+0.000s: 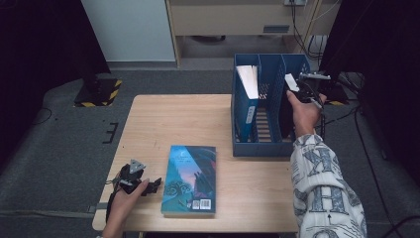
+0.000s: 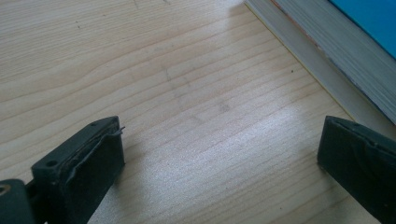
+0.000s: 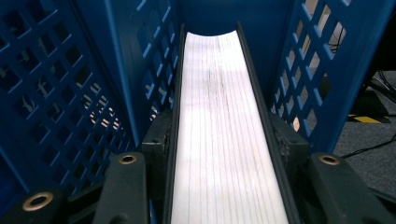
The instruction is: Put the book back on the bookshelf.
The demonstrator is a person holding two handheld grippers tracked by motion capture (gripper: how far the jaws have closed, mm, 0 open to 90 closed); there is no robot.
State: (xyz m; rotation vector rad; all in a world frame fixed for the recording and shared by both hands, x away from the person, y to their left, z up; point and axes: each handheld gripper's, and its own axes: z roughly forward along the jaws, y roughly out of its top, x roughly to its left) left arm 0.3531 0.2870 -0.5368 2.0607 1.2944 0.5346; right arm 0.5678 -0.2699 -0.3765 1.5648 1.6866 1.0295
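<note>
**Putting a book into the blue rack**

High view: The right claw (image 1: 303, 85) holds a dark book (image 1: 286, 111) upright in the right slot of the blue rack (image 1: 245, 148). The rack has 3 slots. A blue book (image 1: 246, 99) stands in the left slot, and the middle slot looks empty. A third book (image 1: 190, 179), with a teal cover, lies flat on the counter (image 1: 173, 119). The left claw (image 1: 153, 186) rests on the counter just beside it. I think the step now is setting the dark book down in its slot. Next, the right claw should spread and lift out without knocking the book over. Then the flat book may be next.

Left gripper view: The left claw (image 2: 219, 154) is spread wide with nothing in it. The page edge of the flat book (image 2: 327, 51) is near, at the top right. The rest of that book is cut off.

Right gripper view: The right claw (image 3: 224, 154) pinches the dark book (image 3: 219, 116) by its 2 covers, with the white pages facing up. Blue rack walls (image 3: 65, 84) stand on both sides. I cannot see if the book's bottom touches the rack floor.
</note>
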